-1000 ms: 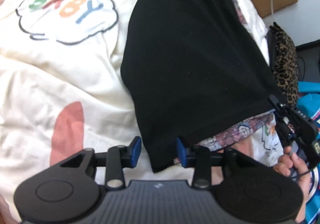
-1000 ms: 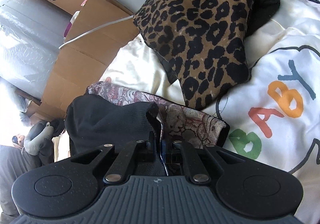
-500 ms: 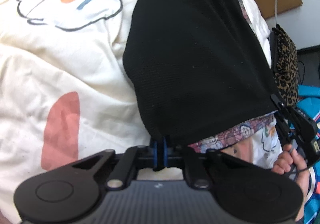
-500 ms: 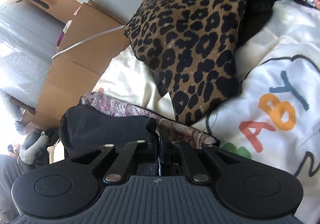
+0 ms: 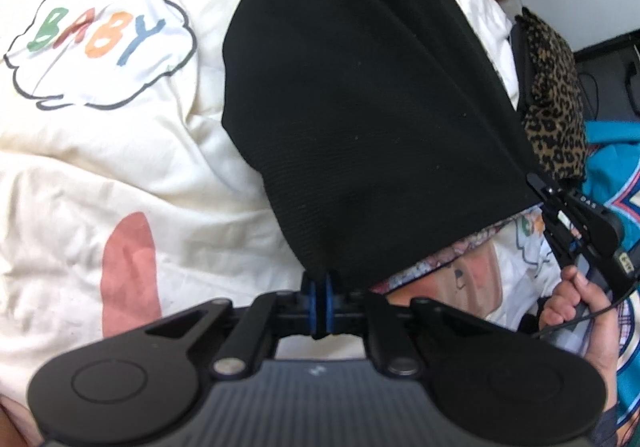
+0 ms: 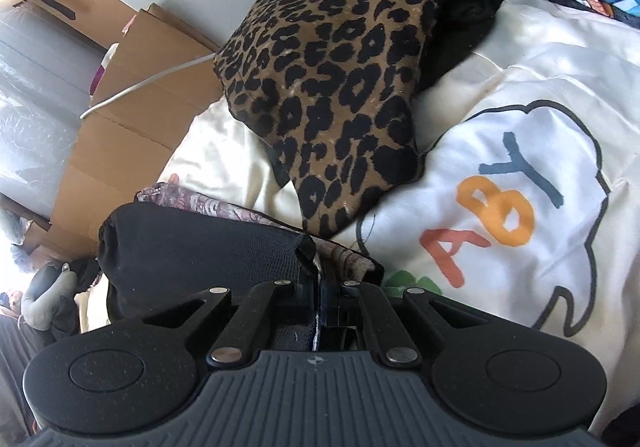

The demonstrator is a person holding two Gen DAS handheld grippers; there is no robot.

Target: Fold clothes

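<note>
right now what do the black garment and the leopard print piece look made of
Black garment: matte fine-ribbed knit, faint rows showing near the hem; probably cotton or a synthetic blend. Leopard print piece: soft, slightly fuzzy woven or brushed fabric; the fibre can't be told.

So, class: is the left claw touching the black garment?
Touching. The left wrist view shows the left claw closed on the black garment's lower corner, with fabric pinched between its blue pads.

The cream blanket (image 5: pixel 100 151) on the left is wide and bare, so a hand can pass there. On the right it is crowded: the spotted pillow (image 6: pixel 340 87) sits just beside the black cloth (image 5: pixel 360 107), with blue clothes (image 5: pixel 604 151) near it. Brown cardboard (image 6: pixel 132 119) blocks the far side.
</note>
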